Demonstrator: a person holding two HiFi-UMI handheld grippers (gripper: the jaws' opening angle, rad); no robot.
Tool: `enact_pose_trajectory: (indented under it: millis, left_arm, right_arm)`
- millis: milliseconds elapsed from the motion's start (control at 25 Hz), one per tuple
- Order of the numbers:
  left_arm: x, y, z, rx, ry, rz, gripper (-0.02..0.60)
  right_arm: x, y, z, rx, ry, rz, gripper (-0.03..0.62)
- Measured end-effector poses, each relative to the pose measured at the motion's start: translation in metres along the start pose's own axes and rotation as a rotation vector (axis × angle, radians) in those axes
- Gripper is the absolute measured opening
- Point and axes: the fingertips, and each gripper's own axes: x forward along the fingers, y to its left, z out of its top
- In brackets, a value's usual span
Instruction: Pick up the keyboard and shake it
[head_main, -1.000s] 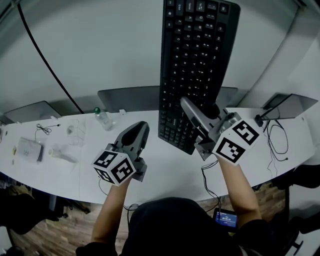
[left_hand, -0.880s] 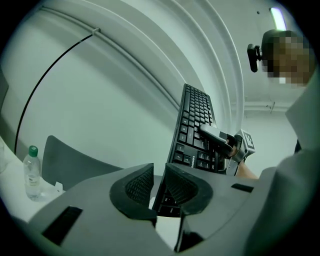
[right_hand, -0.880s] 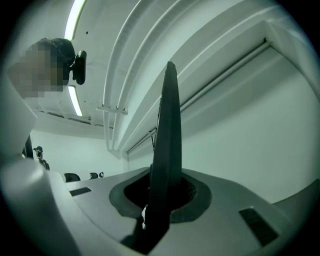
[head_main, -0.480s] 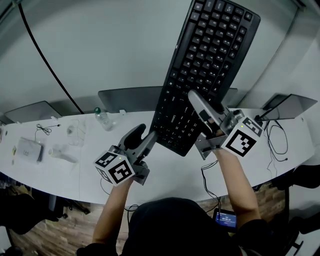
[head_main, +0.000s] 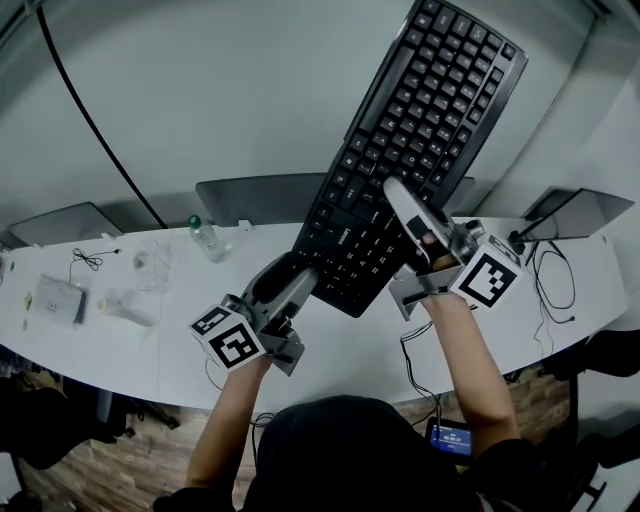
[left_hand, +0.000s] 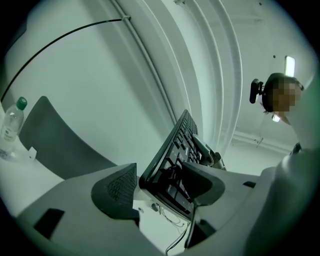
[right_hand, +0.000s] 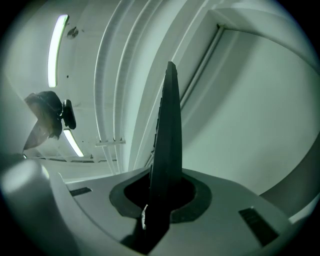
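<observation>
A black keyboard (head_main: 410, 150) is held up in the air above the desk, slanting from lower left to upper right with its keys toward me. My right gripper (head_main: 400, 200) is shut on its lower right edge; in the right gripper view the keyboard (right_hand: 167, 140) stands edge-on between the closed jaws of the right gripper (right_hand: 165, 195). My left gripper (head_main: 288, 278) is at the keyboard's lower left corner, its jaws opening. In the left gripper view that end of the keyboard (left_hand: 175, 150) sits between the spread jaws of the left gripper (left_hand: 157, 175), with a gap at the left pad.
The white desk (head_main: 340, 340) lies below. On it are a clear bottle (head_main: 205, 238), a small white box (head_main: 58, 298) and thin cables at the left, and a laptop (head_main: 580, 210) with more cables at the right. A grey panel (head_main: 250, 195) stands behind the desk.
The keyboard's top has swung from upright toward the right. My left gripper has gone from shut to open and moved up around the keyboard's lower left corner. The right grip is unchanged.
</observation>
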Motion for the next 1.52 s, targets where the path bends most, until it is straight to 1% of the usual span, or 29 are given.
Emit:
enact_pose_trajectory:
  millis: [240,360,480,720,920,1000,1040,1080,1240,1320,1400,1520]
  left_arm:
    - [0.002,-0.012,0.002,-0.085,-0.048,-0.079,0.288]
    - [0.011,-0.024,-0.001,-0.087,-0.037,-0.114,0.288]
    - [0.02,-0.036,-0.004,-0.112,-0.036,-0.153,0.287]
    - [0.024,-0.046,0.001,-0.136,-0.073,-0.191,0.287]
    - [0.022,-0.046,0.007,-0.149,-0.115,-0.194,0.284]
    - [0.022,-0.046,0.008,-0.148,-0.124,-0.197,0.266]
    - [0.021,-0.047,0.009,-0.146,-0.131,-0.202,0.241]
    - [0.02,-0.048,0.01,-0.146,-0.142,-0.212,0.201]
    - [0.016,-0.054,0.016,-0.168,-0.167,-0.27,0.124]
    - [0.015,-0.055,0.016,-0.193,-0.169,-0.284,0.109]
    - [0.014,-0.054,0.019,-0.226,-0.191,-0.292,0.092]
    - [0.013,-0.054,0.022,-0.226,-0.202,-0.297,0.087]
  right_arm:
    - [-0.003,-0.005,-0.001,0.102,-0.051,0.027,0.081]
    - [-0.002,-0.008,-0.002,0.146,-0.062,0.038,0.081]
    - [-0.003,-0.009,-0.002,0.169,-0.073,0.045,0.081]
    - [-0.003,-0.008,-0.001,0.211,-0.092,0.061,0.081]
    - [-0.006,-0.013,-0.004,0.256,-0.12,0.057,0.081]
    - [-0.007,-0.015,-0.004,0.265,-0.127,0.057,0.081]
    - [-0.007,-0.015,-0.004,0.269,-0.129,0.058,0.081]
    - [-0.007,-0.016,-0.005,0.275,-0.131,0.06,0.081]
    - [-0.007,-0.017,-0.006,0.304,-0.143,0.063,0.081]
    - [-0.009,-0.018,-0.006,0.322,-0.153,0.066,0.081]
    - [-0.01,-0.018,-0.006,0.338,-0.157,0.073,0.083]
    - [-0.011,-0.018,-0.007,0.343,-0.154,0.08,0.083]
